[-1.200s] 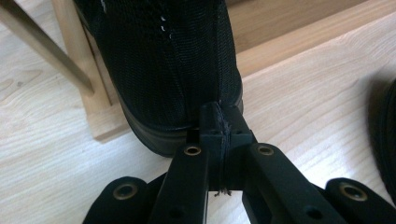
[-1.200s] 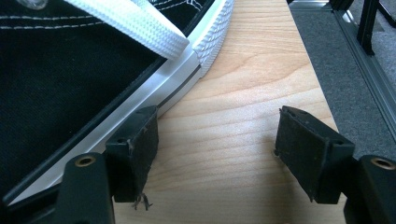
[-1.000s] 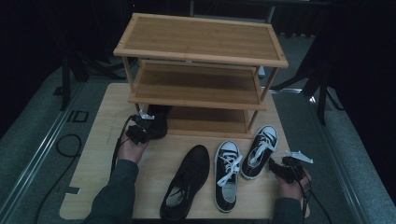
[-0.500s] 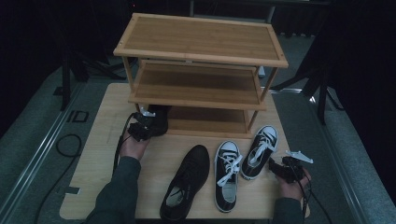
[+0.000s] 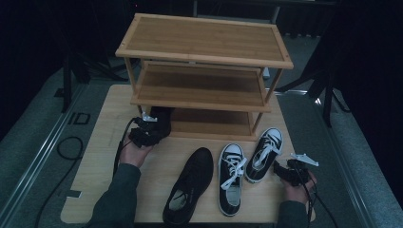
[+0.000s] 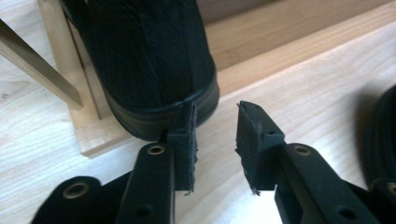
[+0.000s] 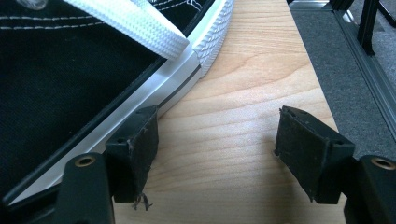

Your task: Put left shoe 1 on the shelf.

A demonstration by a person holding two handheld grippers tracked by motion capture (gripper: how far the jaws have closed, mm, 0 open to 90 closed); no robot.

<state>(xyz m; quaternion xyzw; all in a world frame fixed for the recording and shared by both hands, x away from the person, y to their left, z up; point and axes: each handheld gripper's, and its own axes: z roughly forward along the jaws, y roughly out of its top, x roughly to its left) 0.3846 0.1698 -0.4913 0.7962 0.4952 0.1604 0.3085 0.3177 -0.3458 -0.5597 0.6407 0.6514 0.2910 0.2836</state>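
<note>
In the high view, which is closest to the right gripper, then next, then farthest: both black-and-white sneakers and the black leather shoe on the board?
From the right gripper:
1. Right black-and-white canvas sneaker, just beside it.
2. Left black-and-white canvas sneaker, middle.
3. Black leather shoe, farthest left.

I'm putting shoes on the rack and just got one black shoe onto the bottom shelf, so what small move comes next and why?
Probably draw the left claw straight back. Its jaws have just been opening, with nothing between them, and the black shoe sits on the bottom shelf of the rack. Its mate still lies on the table, likely the next pick.
</note>
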